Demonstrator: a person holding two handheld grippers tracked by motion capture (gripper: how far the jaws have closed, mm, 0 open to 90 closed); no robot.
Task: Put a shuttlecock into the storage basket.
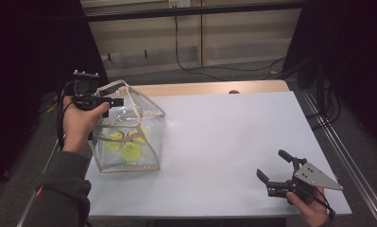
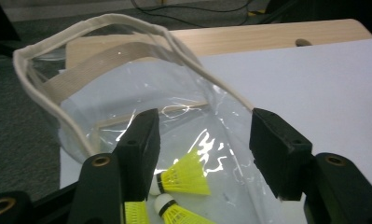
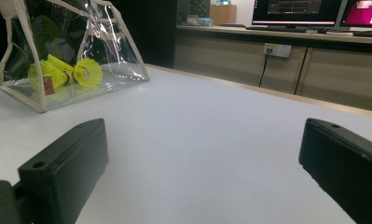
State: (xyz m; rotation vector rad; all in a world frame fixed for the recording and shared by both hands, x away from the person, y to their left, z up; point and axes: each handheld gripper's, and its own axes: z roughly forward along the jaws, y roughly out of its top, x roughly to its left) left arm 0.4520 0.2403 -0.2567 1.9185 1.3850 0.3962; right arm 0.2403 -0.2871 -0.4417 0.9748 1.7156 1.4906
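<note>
Bag [image 1: 129, 127], clear, cream trim, stands at table's [image 1: 233, 142] left edge, mouth up, yellow shuttlecocks [image 1: 124, 146] on its floor.

High view: left gripper [image 1: 111, 102] at bag rim; right gripper [image 1: 273, 170] well away from bag, jaws apart, empty.

Left gripper view: jaws apart over the bag mouth, gripping nothing; rim [image 2: 81, 42] sags beyond them; three shuttlecocks [image 2: 183, 177] show below.

Right gripper view: bag [image 3: 67, 56] far-left, upright.

Risk: floppy bag, unsupported; a jaw snagging the trim on exit could tip it and spill the shuttlecocks.
</note>
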